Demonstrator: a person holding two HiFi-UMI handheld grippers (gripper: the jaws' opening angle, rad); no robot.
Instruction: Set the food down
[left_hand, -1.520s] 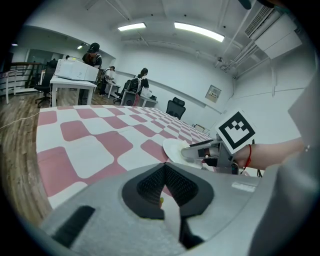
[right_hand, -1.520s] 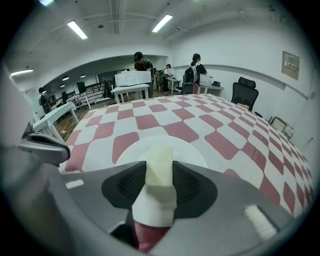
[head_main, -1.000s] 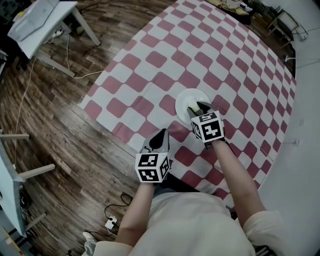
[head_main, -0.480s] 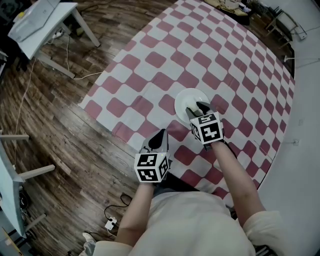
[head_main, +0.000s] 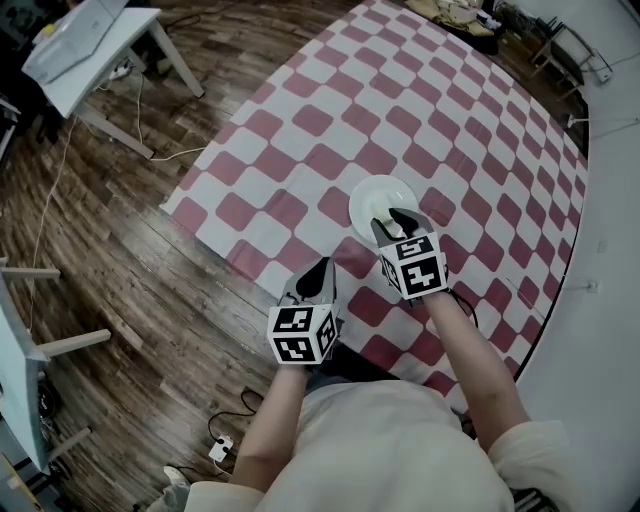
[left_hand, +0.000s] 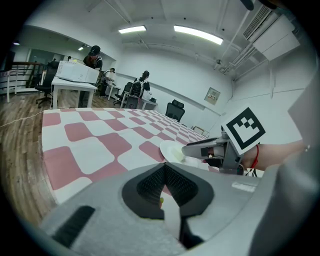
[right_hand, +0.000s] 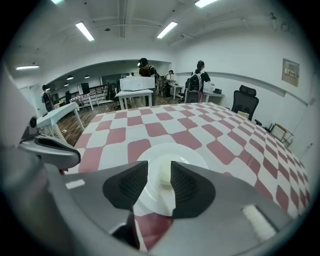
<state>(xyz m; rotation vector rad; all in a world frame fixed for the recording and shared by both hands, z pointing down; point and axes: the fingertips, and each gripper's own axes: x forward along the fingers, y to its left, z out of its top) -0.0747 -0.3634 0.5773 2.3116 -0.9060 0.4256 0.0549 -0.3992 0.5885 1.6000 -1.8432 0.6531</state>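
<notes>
A red-and-white checked cloth (head_main: 320, 120) lies on the dark wood-plank floor (head_main: 120, 280). Well to the left of the left gripper (head_main: 322, 268) stands a white desk (head_main: 85, 45). Beyond the right gripper (head_main: 393, 216) are white walls (right_hand: 240, 60), ceiling strip lights (right_hand: 166, 30) and a black office chair (right_hand: 245, 102).

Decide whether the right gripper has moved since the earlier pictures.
Yes: the right gripper drew back from the plate, toward the person; its jaws, just closing, grip nothing.
</notes>
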